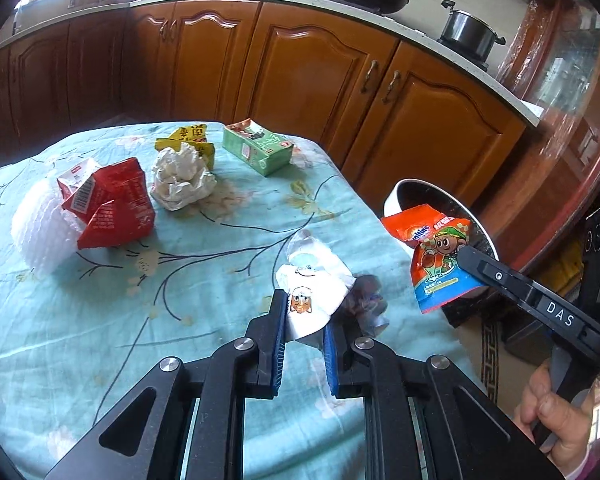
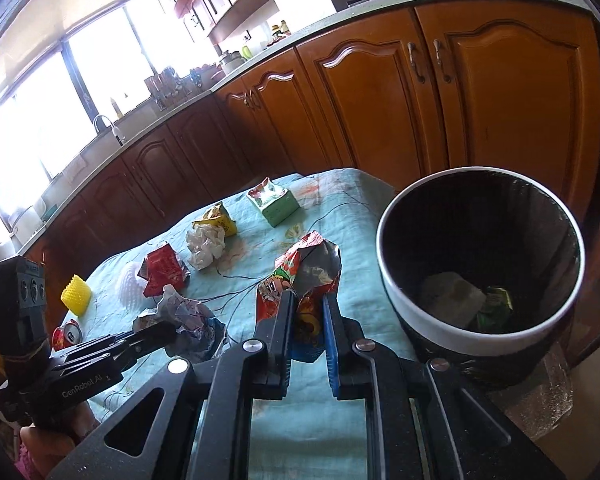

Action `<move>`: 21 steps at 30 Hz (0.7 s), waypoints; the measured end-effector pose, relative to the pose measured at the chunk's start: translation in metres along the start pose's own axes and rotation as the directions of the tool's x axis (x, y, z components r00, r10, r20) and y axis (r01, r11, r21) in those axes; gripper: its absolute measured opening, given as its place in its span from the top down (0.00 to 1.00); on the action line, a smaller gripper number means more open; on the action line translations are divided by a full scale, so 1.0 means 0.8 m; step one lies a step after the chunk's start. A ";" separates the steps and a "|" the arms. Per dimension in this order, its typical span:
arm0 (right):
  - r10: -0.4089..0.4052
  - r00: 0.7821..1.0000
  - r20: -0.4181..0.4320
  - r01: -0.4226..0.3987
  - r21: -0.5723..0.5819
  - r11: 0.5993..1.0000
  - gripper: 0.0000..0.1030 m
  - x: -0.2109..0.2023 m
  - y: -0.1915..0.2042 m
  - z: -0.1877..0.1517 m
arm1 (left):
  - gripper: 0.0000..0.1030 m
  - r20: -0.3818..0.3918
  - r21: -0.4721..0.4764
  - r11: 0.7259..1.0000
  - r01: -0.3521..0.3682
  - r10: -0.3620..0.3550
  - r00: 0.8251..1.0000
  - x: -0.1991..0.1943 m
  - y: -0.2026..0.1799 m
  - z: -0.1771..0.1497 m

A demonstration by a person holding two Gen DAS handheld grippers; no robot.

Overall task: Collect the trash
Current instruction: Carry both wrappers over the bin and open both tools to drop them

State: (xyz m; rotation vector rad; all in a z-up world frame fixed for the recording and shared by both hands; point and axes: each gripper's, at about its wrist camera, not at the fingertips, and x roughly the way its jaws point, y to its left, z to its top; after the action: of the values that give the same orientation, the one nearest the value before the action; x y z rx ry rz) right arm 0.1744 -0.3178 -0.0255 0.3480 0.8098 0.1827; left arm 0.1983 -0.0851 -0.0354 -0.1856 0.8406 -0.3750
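Right tongs (image 2: 306,320) level — clamping orange wrapper (image 2: 300,280).

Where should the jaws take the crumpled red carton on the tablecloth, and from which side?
Grip the red carton at its upper peak, coming from above: its crushed folds rise into a narrow ridge there. Its left side presses against the white foam sleeve, leaving little room there.

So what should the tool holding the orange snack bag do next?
Probably carry it a little further over the bin and let go. The right tool is shut on the orange snack bag, which hangs beside the bin's rim, not clearly above the opening. The bin is open, with some trash already inside.
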 end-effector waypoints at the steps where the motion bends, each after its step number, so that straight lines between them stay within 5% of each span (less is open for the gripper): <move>1: -0.005 1.000 0.004 0.005 0.004 1.000 0.87 -0.004 -0.004 0.000 | 0.88 -0.004 0.004 1.000 0.007 -0.007 1.000 0.001 -0.004 0.001; 21: -0.122 0.989 0.084 0.114 0.092 0.989 0.87 -0.058 -0.093 0.012 | 0.89 -0.015 0.139 0.987 0.074 -0.073 0.997 0.045 -0.103 0.034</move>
State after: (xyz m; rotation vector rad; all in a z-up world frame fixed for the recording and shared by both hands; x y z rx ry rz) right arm 0.1519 -0.4022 -0.0159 0.3866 0.7492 0.0204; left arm 0.2200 -0.1744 -0.0169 -0.0848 0.8158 -0.5029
